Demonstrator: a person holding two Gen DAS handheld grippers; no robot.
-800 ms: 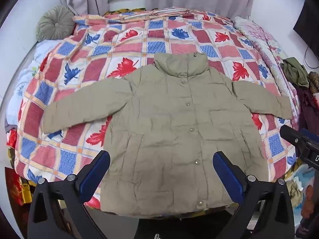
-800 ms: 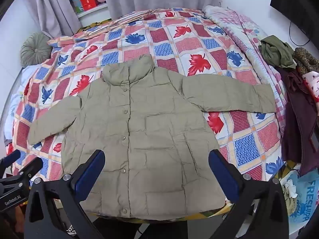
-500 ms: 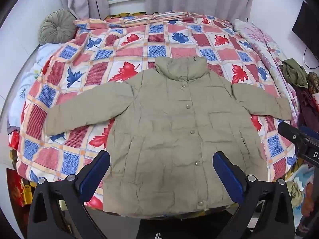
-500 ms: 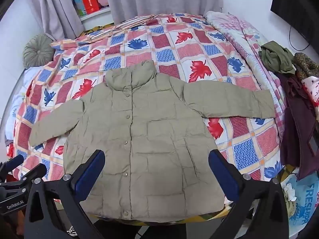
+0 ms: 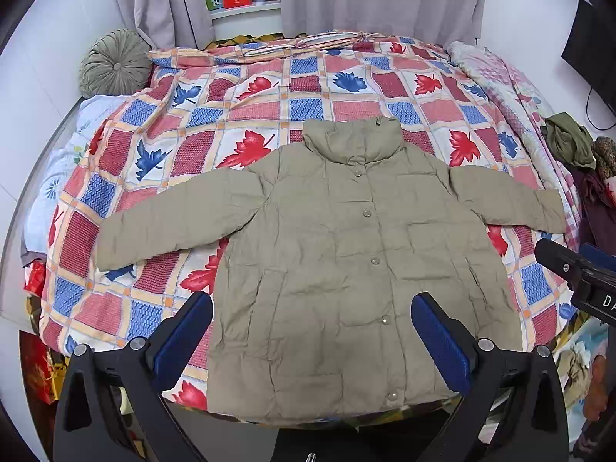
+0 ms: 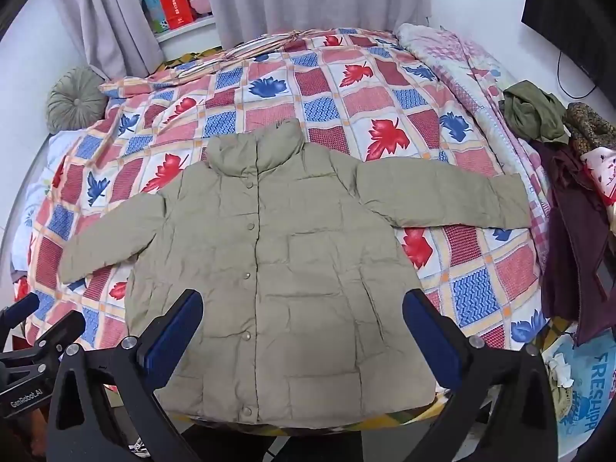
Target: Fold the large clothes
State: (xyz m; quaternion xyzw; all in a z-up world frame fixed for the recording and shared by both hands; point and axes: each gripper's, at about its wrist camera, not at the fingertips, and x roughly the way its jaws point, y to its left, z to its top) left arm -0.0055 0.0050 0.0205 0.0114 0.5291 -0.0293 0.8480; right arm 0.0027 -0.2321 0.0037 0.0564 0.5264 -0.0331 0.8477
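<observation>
An olive-green padded jacket (image 5: 346, 254) (image 6: 285, 269) lies flat and buttoned on the bed, collar away from me, both sleeves spread out sideways, hem at the near edge. My left gripper (image 5: 312, 331) hangs above the hem with its blue pads wide apart and nothing between them. My right gripper (image 6: 302, 323) stands open the same way over the lower body of the jacket. Each gripper shows at the edge of the other's view: the right one (image 5: 577, 273) and the left one (image 6: 34, 331).
The bed wears a red, blue and white leaf-pattern quilt (image 5: 238, 115). A round green cushion (image 5: 115, 62) sits at the far left. A heap of clothes (image 6: 554, 142) lies off the bed's right side. Grey curtains (image 5: 161, 4) and a shelf stand behind.
Both views have tilted up a little, so the jacket sits lower in frame and more of the curtains and shelf shows. The jacket has not moved and the jaws stay wide.
</observation>
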